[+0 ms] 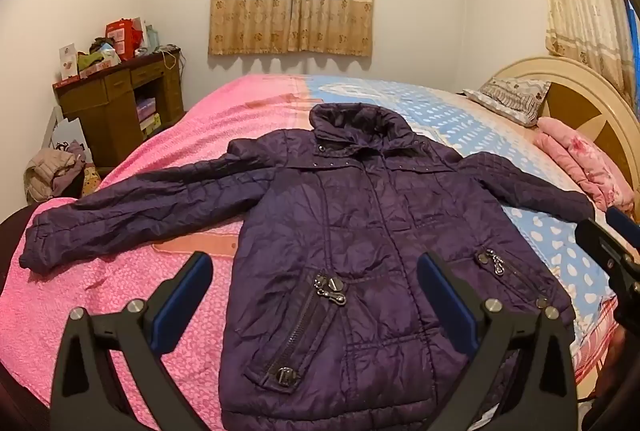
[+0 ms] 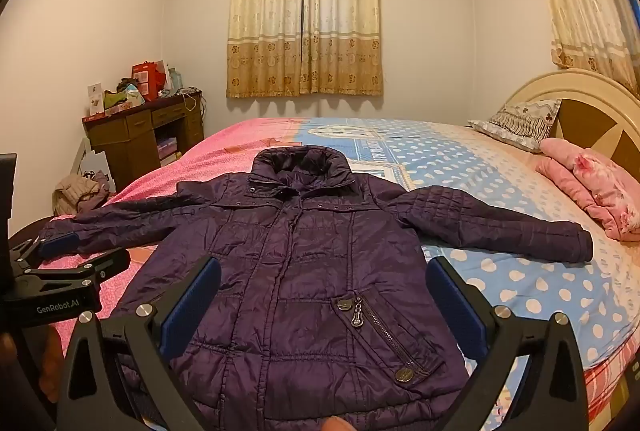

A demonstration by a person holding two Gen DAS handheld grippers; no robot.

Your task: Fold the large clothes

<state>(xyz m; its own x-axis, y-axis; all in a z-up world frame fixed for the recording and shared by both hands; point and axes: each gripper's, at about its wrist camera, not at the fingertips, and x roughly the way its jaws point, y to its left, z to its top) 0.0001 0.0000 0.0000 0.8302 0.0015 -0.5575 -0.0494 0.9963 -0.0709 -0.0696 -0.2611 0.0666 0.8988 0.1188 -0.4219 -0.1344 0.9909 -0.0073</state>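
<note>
A dark purple quilted jacket (image 1: pixel 360 231) lies flat, front up, on the bed, collar at the far end, both sleeves spread out sideways. It also shows in the right wrist view (image 2: pixel 304 271). My left gripper (image 1: pixel 316 295) is open and empty, hovering above the jacket's lower left front near the zip pocket. My right gripper (image 2: pixel 324 299) is open and empty above the lower right front. The right gripper shows at the right edge of the left wrist view (image 1: pixel 612 247); the left gripper shows at the left edge of the right wrist view (image 2: pixel 68 255).
The bed (image 1: pixel 120 271) has a pink and blue dotted cover. A pillow (image 1: pixel 512 99) and a folded pink quilt (image 1: pixel 584 167) lie by the headboard at right. A cluttered wooden desk (image 1: pixel 120 99) and a clothes pile (image 1: pixel 52 171) stand at left.
</note>
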